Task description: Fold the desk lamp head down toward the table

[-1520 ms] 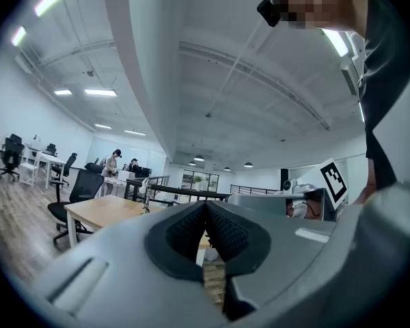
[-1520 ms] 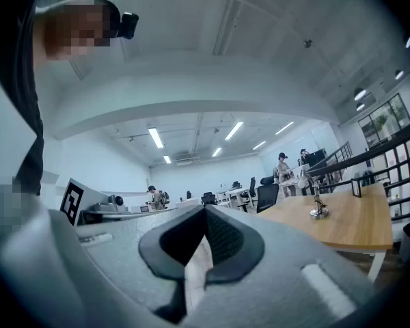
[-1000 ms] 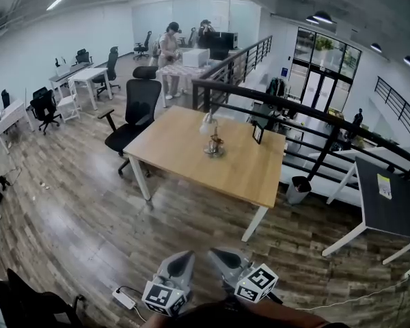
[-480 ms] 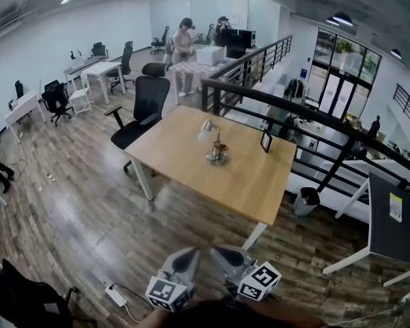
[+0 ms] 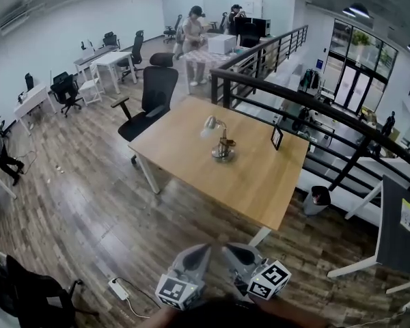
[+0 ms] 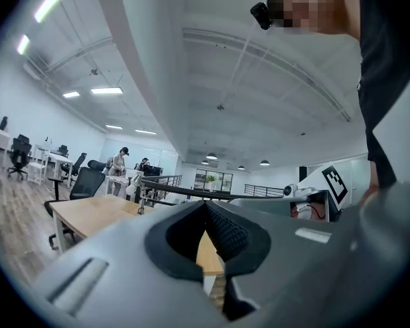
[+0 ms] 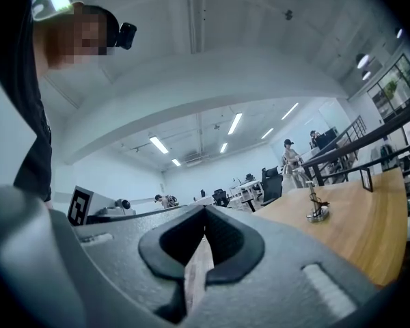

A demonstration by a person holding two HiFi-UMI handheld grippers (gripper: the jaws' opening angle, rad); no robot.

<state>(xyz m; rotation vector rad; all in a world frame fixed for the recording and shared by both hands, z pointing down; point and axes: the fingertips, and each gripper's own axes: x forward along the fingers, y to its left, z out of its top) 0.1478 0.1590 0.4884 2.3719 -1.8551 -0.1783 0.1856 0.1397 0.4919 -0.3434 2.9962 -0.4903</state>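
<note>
Near the middle of the wooden table (image 5: pixel 184 149) stands the desk lamp (image 5: pixel 221 141), head raised, while well short of that table the left gripper (image 5: pixel 200 251) and right gripper (image 5: pixel 230 251) are clenched empty, handles cut off below.

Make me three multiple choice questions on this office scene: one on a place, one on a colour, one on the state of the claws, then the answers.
1. Where does the desk lamp stand? A on the floor; B on the wooden table; C on a chair.
2. What colour is the office chair at that table? A red; B black; C white.
3. How are the left claw and right claw? A both shut, empty; B left grips the lamp; C both wide open.
Answers: B, its base sits mid-tabletop; B, black seat and back; A, each claw is closed on nothing.
</note>
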